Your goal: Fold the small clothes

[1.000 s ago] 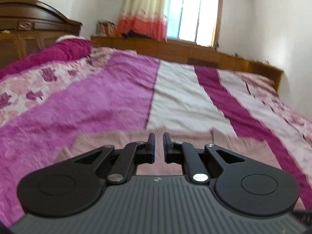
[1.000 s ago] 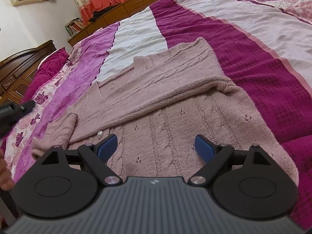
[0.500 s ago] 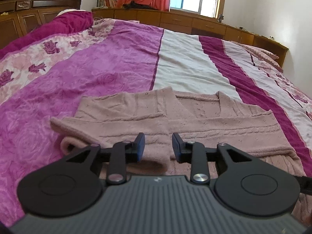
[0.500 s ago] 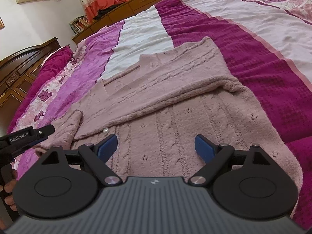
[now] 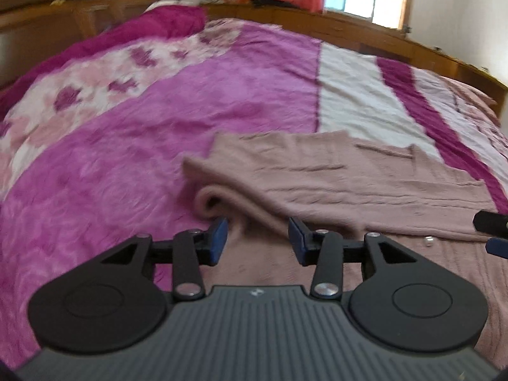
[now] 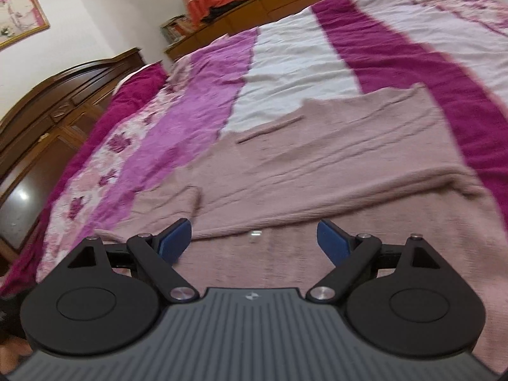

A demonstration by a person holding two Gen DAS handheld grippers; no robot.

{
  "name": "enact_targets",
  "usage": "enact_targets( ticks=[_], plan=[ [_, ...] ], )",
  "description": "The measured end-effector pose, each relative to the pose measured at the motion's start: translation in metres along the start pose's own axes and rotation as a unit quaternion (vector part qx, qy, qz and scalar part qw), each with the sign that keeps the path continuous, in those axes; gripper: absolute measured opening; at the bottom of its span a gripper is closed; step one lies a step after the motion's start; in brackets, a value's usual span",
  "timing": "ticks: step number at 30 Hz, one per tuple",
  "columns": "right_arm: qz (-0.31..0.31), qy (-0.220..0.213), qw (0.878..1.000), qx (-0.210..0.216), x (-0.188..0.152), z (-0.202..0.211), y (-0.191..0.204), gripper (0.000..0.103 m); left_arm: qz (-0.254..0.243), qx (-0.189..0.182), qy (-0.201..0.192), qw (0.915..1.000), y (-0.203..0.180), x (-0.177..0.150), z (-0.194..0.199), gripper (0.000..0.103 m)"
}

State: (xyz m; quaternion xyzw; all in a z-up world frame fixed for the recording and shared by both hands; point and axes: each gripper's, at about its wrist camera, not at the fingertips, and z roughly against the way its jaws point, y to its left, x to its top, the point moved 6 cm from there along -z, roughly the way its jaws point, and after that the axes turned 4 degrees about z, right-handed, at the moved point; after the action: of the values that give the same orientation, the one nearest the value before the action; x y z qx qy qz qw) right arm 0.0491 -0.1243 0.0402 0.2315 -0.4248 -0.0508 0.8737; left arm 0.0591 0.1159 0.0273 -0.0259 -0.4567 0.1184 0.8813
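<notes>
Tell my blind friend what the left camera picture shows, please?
The left hand-held gripper is open, reaching toward a pink knitted cardigan lying partly folded on a bed. The bedspread has purple, white and flowery stripes, and the picture is a bit blurry.

No readable text from my seat.
I make out only a small, illegible emblem on each gripper's grey ribbed body.

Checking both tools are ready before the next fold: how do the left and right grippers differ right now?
The right gripper is spread wider than the left gripper. The left points at the rolled sleeve end; the right points at the pink cardigan around its button. Both are open, hold nothing and have blue-padded fingers.
</notes>
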Motion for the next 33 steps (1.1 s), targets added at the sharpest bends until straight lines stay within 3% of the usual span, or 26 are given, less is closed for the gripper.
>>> enact_targets(
  ticks=[8,16,22,25,26,27,29,33],
  plan=[
    [0.039,0.039,0.997,0.050,0.006,-0.041,0.050,0.091,0.025,0.022,0.015,0.9993,0.025,-0.003,-0.022,0.044],
    [0.011,0.095,0.990,0.101,0.021,-0.100,0.074,0.090,0.017,0.027,0.021,0.9993,0.031,-0.004,-0.048,0.044],
    [0.024,0.121,0.989,0.086,0.022,-0.139,0.088,0.084,0.022,0.024,0.017,0.9993,0.032,-0.001,-0.056,0.046],
    [0.030,0.137,0.987,0.083,0.017,-0.152,0.093,0.066,0.016,0.027,0.015,0.9994,0.030,-0.002,-0.057,0.047],
    [0.032,0.143,0.985,0.087,0.015,-0.155,0.095,0.051,0.016,0.029,0.015,0.9993,0.030,-0.002,-0.058,0.047],
    [0.039,0.148,0.984,0.091,0.014,-0.158,0.098,0.029,0.016,0.030,0.015,0.9993,0.030,-0.001,-0.059,0.047],
    [0.047,0.150,0.983,0.095,0.017,-0.159,0.103,0.013,0.020,0.035,0.016,0.9991,0.031,-0.001,-0.060,0.049],
    [0.050,0.091,0.988,0.110,0.049,-0.137,0.106,0.009,0.022,0.045,0.018,0.9986,0.034,-0.001,-0.062,0.050]
  ],
)
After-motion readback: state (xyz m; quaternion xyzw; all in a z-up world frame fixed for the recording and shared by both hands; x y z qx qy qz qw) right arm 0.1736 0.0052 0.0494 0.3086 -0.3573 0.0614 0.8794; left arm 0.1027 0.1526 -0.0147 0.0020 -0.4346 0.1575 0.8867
